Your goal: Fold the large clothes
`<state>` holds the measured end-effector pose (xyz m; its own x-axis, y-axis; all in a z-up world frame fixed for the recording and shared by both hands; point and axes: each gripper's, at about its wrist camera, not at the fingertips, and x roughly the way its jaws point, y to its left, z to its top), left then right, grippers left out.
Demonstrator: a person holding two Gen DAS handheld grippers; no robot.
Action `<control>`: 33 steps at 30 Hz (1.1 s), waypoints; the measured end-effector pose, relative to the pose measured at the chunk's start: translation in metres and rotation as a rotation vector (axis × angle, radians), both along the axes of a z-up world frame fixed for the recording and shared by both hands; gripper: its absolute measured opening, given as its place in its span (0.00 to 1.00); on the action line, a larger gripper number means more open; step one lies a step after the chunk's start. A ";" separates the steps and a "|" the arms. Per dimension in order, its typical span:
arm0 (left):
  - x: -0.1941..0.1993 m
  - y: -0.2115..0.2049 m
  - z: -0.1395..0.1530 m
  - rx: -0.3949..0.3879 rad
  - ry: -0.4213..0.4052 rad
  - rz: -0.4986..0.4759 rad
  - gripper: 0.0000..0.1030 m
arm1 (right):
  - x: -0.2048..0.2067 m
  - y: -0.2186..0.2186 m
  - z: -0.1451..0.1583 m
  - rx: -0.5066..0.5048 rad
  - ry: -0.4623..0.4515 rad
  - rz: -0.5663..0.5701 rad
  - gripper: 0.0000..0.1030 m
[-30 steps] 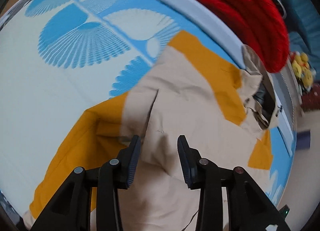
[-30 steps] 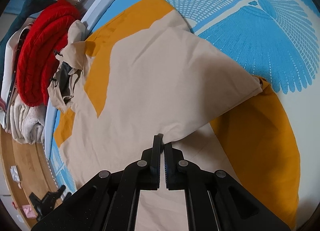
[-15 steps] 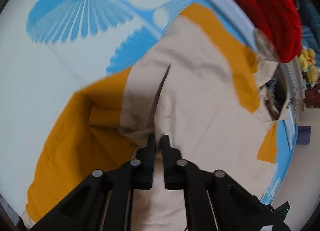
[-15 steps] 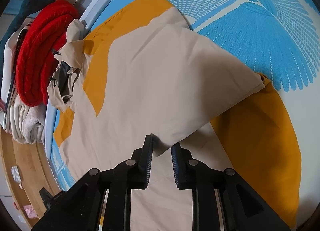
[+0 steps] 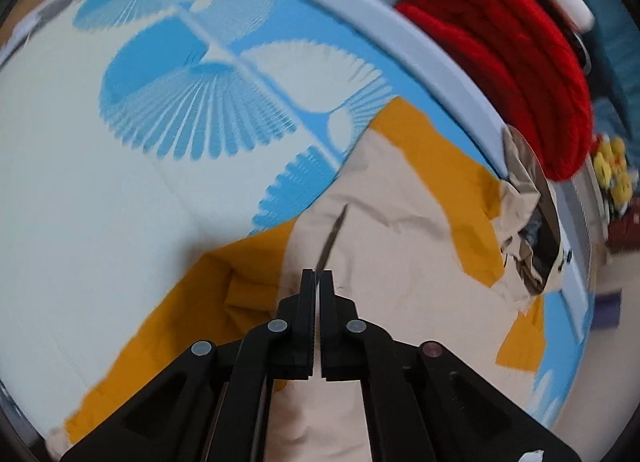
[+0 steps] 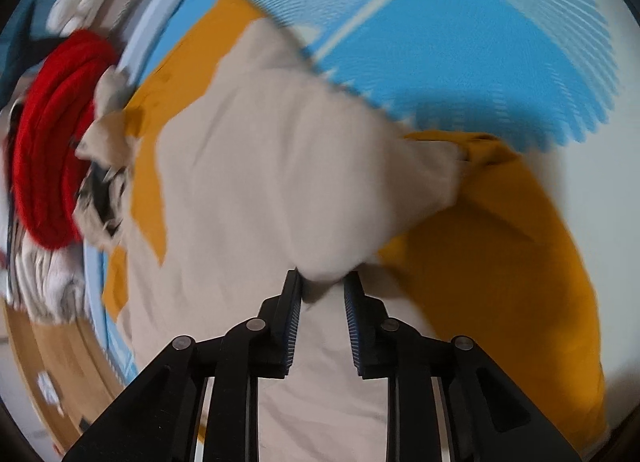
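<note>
Pinching a beige fold of the garment [image 5: 400, 246] between pressed-together fingers now, left gripper [image 5: 319, 282], spread wide above that cloth a second ago. Parting on the other side: right gripper [image 6: 323, 286], clamped on the folded-over beige flap [image 6: 280, 165] a second ago, now spread with the flap edge loose between its fingers. Lying flat on the blue-and-white patterned mat [image 5: 120, 181], orange sleeve panels [image 6: 500, 242] flanking the flap. Judged: one fold laid, next one starting on the left.

Blue-and-white patterned bed [image 5: 100, 181]; beige-and-orange garment [image 5: 400, 229] spread on it.
</note>
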<state>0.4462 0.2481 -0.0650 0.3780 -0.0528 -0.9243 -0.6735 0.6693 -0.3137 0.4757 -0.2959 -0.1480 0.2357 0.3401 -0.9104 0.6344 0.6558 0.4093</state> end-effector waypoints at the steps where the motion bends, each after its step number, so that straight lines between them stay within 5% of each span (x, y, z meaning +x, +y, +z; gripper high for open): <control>1: 0.002 -0.001 0.001 0.001 0.000 -0.010 0.07 | -0.002 -0.002 -0.001 -0.010 0.014 -0.010 0.14; 4: 0.004 -0.001 -0.012 -0.052 0.032 -0.032 0.23 | -0.005 0.000 -0.007 -0.001 0.055 -0.013 0.14; 8: 0.002 0.003 -0.042 -0.150 0.100 -0.026 0.23 | -0.006 0.025 0.013 -0.067 0.020 0.076 0.15; 11: 0.004 0.000 -0.052 -0.175 0.104 -0.044 0.16 | -0.001 0.052 0.046 -0.156 -0.113 0.186 0.16; 12: 0.006 -0.002 -0.052 -0.173 0.098 -0.057 0.05 | 0.002 0.058 0.052 -0.168 -0.152 0.212 0.16; 16: 0.013 -0.012 -0.023 -0.049 0.004 -0.113 0.00 | 0.018 0.061 0.071 -0.177 -0.298 0.269 0.23; 19: 0.016 -0.014 -0.005 0.057 -0.031 -0.121 0.02 | 0.020 0.035 0.059 -0.150 -0.256 0.175 0.29; 21: 0.015 -0.009 -0.012 0.083 0.020 -0.092 0.09 | 0.020 0.014 0.036 -0.112 -0.164 0.098 0.29; 23: 0.013 -0.005 -0.017 0.092 0.079 -0.075 0.06 | 0.016 -0.001 0.012 -0.096 -0.050 0.050 0.29; 26: 0.012 -0.017 0.006 0.182 0.020 -0.116 0.06 | 0.011 -0.010 -0.002 -0.101 0.013 0.015 0.29; 29: 0.021 -0.035 0.013 0.195 -0.024 -0.216 0.09 | 0.010 -0.007 0.019 -0.208 -0.025 0.014 0.29; 33: 0.028 -0.043 -0.024 0.064 0.040 -0.257 0.12 | 0.016 0.011 0.050 -0.295 -0.155 0.066 0.31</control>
